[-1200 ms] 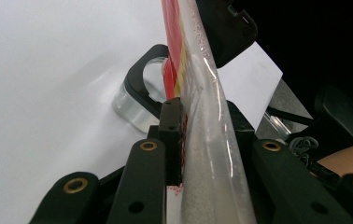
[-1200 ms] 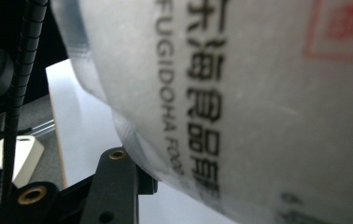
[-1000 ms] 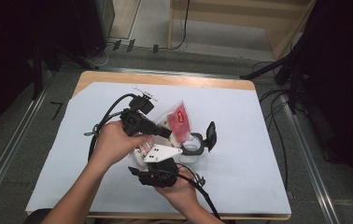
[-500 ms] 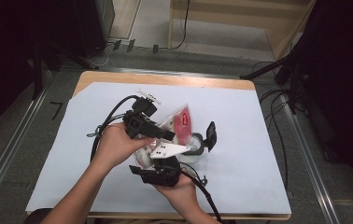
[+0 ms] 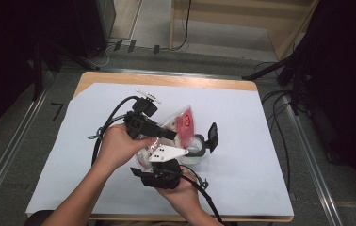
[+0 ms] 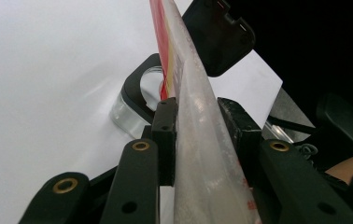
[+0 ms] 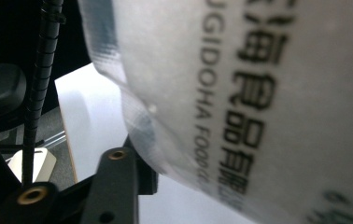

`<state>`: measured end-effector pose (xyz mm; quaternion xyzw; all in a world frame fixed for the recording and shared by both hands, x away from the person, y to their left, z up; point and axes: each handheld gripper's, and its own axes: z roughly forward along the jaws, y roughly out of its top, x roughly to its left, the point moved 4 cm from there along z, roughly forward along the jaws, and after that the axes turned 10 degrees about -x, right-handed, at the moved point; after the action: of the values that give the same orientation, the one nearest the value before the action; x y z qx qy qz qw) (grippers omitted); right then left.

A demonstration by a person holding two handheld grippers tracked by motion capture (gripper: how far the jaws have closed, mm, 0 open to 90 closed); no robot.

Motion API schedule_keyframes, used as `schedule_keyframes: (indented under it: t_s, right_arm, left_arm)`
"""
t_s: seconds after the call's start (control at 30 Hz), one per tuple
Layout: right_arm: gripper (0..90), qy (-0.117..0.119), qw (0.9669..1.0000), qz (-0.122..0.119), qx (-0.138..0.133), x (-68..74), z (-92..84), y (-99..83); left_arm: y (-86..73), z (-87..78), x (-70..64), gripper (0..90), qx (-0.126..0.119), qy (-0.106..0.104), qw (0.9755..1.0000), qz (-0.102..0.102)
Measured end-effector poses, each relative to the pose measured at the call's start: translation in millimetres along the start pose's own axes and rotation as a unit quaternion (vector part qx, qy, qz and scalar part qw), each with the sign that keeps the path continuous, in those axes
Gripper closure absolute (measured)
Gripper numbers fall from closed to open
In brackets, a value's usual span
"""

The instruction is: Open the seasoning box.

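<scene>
I've got the translucent plastic food pouch w/ red label (image 5: 182,123) held up over the table centre. My left gripper (image 6: 197,122) is clamped on its edge; jaws just closed a bit further. Right gripper (image 5: 164,173) is at the pouch's near end, grip unclear. Clear glass container w/ flipped-up black lid (image 5: 198,143) sits just beneath, on the white sheet (image 5: 251,141).

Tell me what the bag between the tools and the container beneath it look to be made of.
Bag: thin frosted plastic film, likely; translucent, creased, with red and black print. Container: clear glassy body, glass or hard plastic; light shows through its wall. Its rim and open lid: matte black plastic, apparently moulded.
</scene>
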<state>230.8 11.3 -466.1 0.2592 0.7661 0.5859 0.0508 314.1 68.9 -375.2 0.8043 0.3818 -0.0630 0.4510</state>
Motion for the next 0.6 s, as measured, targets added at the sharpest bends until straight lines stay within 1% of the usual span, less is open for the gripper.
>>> schedule_keyframes:
  t_s: [0.03, 0.1, 0.13, 0.23, 0.27, 0.3, 0.33, 0.37, 0.4, 0.43, 0.47, 0.5, 0.6]
  right_arm:
    - [63.0, 0.001, 1.0, 0.001, -0.002, -0.5, -0.3, 0.3]
    - [63.2, 0.001, 1.0, 0.001, -0.001, -0.9, -0.7, 0.9]
    - [63.3, 0.002, 1.0, 0.005, -0.001, -1.0, -0.8, 1.3]
    - [63.5, 0.002, 1.0, 0.009, -0.003, -1.3, -1.1, 1.7]
    - [63.6, 0.004, 0.9997, 0.021, -0.006, -1.8, -1.7, 2.7]
    - [63.6, 0.004, 0.9997, 0.021, -0.006, -1.8, -1.7, 2.7]
    - [63.7, 0.003, 0.9996, 0.026, -0.005, -2.3, -2.3, 3.8]
    - [63.7, 0.003, 0.9996, 0.026, -0.005, -2.3, -2.3, 3.8]
    - [63.6, 0.001, 0.9997, 0.023, -0.001, -2.6, -1.5, 4.8]
    - [63.6, 0.001, 0.9997, 0.023, -0.001, -2.6, -1.5, 4.8]
    - [63.6, -0.001, 0.9998, 0.02, 0.002, -2.7, -1.1, 5.2]
    - [63.5, -0.001, 0.9998, 0.02, 0.003, -3.1, -1.3, 5.9]
    - [63.4, 0.002, 0.9999, 0.017, 0.004, -1.1, -1.5, 9.1]
  left_arm:
    - [0.3, 0.0, 0.1, 69.9, -0.002, 0.0, 1.0, -0.003]
    - [0.6, 0.1, 0.1, 69.3, -0.003, 0.0, 1.0, -0.001]
    - [0.5, 0.5, -0.7, 69.0, -0.006, 0.0, 1.0, -0.003]
    - [1.0, 0.4, -0.1, 67.6, -0.008, 0.0, 1.0, 0.001]
    - [1.2, 0.2, 0.4, 66.3, -0.008, -0.001, 1.0, -0.001]
    - [1.6, -0.1, 1.1, 66.3, -0.01, -0.002, 0.9999, -0.005]
    - [2.4, -0.1, 3.4, 66.7, -0.008, -0.005, 0.9999, -0.014]
    - [2.4, -0.1, 3.4, 67.5, -0.008, -0.005, 0.9999, -0.014]
    - [3.6, 0.4, 4.9, 68.3, -0.005, -0.006, 0.9997, -0.025]
    - [3.6, 0.4, 4.9, 69.1, -0.005, -0.006, 0.9997, -0.025]
    - [4.4, 0.1, 5.8, 69.1, 0.001, -0.007, 0.9996, -0.027]
    - [5.4, 0.4, 5.4, 69.3, 0.0, -0.004, 0.9994, -0.033]
    - [7.9, -0.5, 4.9, 69.6, 0.012, -0.002, 0.9991, -0.04]
